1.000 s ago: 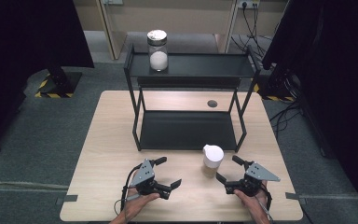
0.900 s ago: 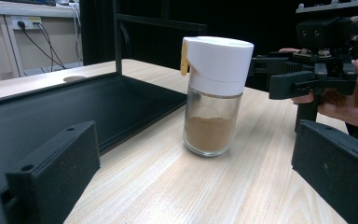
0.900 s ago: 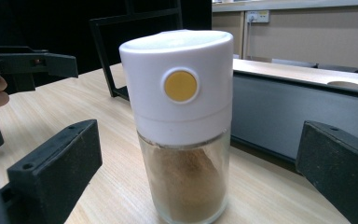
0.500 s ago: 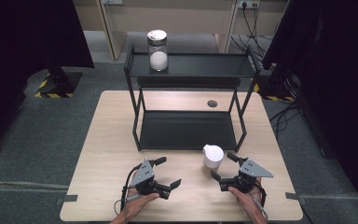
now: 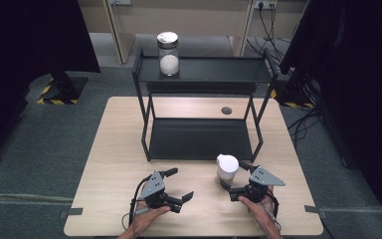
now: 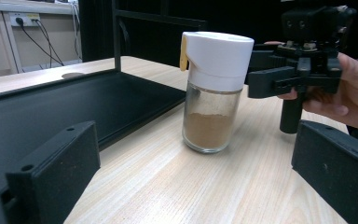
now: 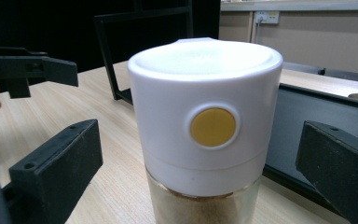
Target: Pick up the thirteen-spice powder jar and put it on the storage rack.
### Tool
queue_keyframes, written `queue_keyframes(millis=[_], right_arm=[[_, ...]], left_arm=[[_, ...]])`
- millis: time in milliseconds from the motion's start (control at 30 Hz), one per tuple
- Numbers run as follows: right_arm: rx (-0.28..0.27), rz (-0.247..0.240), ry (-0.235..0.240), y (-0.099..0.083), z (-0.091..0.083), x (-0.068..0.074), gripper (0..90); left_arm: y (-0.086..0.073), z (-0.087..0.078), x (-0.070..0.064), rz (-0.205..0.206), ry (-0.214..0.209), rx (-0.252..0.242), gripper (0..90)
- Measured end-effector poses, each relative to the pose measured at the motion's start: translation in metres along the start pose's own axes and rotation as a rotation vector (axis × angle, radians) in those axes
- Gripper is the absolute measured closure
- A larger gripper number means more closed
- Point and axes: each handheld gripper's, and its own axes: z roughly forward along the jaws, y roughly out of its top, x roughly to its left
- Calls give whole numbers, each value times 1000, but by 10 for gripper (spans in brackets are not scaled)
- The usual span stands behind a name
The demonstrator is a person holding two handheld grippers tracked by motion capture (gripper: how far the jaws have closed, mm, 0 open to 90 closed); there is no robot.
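Note:
A glass spice jar with a white cap and brown powder stands on the wooden table, just in front of the black rack. In the right gripper view the jar is upright and shows a yellow button on its cap. My right gripper is open, its jaws either side of the jar with gaps on both sides. My left gripper is open to the jar's left, with nothing between its jaws. In the left gripper view the jar stands ahead of the left gripper, with the right gripper behind it.
A black two-level rack stands mid-table, its lower tray just beyond the jar. A glass jar of white powder stands on the top shelf at the left. A round cable hole lies behind the rack.
My right gripper has moved left toward the spice jar, so its jaws now flank it. The left gripper and the jar have stayed in place.

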Motion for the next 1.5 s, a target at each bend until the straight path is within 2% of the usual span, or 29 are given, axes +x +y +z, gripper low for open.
queue_keyframes(millis=[100, 300, 467, 733, 967, 1267, 1500], right_arm=[[16, 5, -10, 2, 4, 1, 19], [31, 2, -6, 3, 10, 0, 93], [48, 12, -22, 4, 13, 0, 162], [47, 19, -11, 4, 16, -3, 216], [48, -3, -5, 5, 18, -2, 299], [46, -19, -20, 9, 14, 3, 307], [20, -33, -8, 16, 8, 6, 307]], left_arm=[[0, 0, 0, -2, 1, -1, 4], [0, 0, 0, -4, 3, 0, 5], [0, 0, -1, -3, 1, -1, 4], [0, 0, 0, -4, 1, 1, 5], [-1, 0, 0, -9, 1, 3, 5], [-1, 0, 0, -12, 1, 2, 4], [-2, 0, 0, -12, 0, 2, 4]])
